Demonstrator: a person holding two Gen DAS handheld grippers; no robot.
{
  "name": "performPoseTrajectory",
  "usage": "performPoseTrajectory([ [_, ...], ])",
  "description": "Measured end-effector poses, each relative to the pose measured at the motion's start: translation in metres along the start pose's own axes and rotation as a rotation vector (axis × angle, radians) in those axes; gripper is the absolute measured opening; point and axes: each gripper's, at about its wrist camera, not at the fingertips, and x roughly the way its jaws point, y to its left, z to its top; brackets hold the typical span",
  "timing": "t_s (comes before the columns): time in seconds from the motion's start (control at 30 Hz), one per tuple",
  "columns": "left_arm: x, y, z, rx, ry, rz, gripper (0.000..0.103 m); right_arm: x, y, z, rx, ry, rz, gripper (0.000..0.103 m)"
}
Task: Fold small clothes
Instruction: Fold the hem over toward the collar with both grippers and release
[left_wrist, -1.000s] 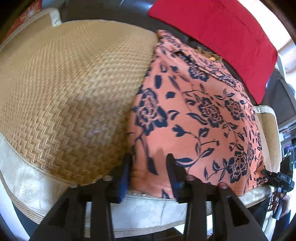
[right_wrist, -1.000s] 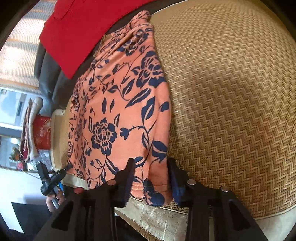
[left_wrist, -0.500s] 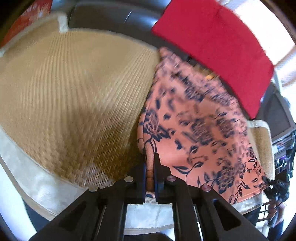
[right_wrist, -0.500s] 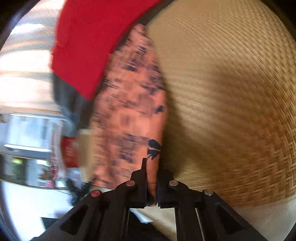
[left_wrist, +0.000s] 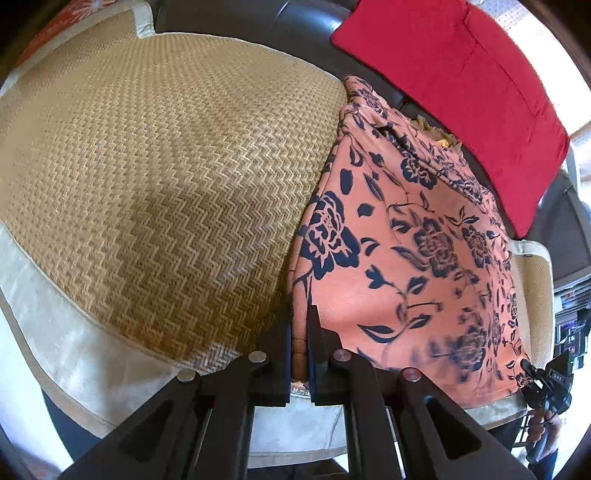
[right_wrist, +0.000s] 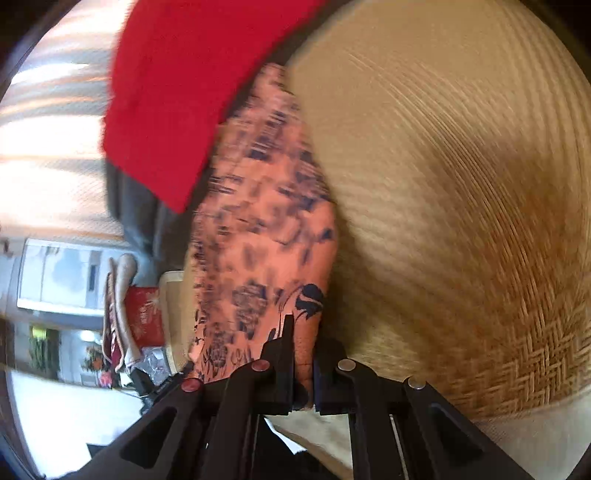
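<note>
An orange garment with a dark blue flower print (left_wrist: 402, 243) lies on a woven straw mat (left_wrist: 155, 177). My left gripper (left_wrist: 300, 332) is shut on the garment's near left corner, with the hem pinched between its black pads. In the right wrist view, which is blurred, my right gripper (right_wrist: 303, 354) is shut on the garment (right_wrist: 266, 243) at its other near corner, the cloth rising from the jaws. In the left wrist view the right gripper (left_wrist: 546, 380) shows at the garment's far right corner, with a hand below it.
A red cushion (left_wrist: 461, 85) leans on the dark sofa back (left_wrist: 258, 22) behind the garment. The mat's pale fabric border (left_wrist: 74, 354) runs along the seat's front edge. Shelves and room clutter (right_wrist: 122, 325) lie off to the side.
Both grippers went from open around the garment's near hem to shut on it. The gripped corners now stand lifted off the mat, and the right view has rolled and blurred.
</note>
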Motion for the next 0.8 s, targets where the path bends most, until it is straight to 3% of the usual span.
performPoseTrajectory([
  [0.1,-0.01,-0.005,-0.001,0.011,-0.034,-0.004,0.007,-0.01,0.018,-0.001,-0.058,-0.026,-0.002,0.008],
  [0.5,-0.03,0.004,-0.012,-0.046,-0.025,-0.018,0.007,-0.023,0.009,-0.03,-0.045,0.024,-0.02,0.008],
  [0.63,-0.039,0.011,0.002,-0.073,-0.03,-0.039,0.007,-0.041,0.0,-0.044,-0.045,0.033,-0.007,0.008],
  [0.8,-0.028,0.01,0.015,-0.057,-0.001,-0.029,0.007,-0.04,-0.009,-0.035,-0.034,0.022,0.014,0.008],
])
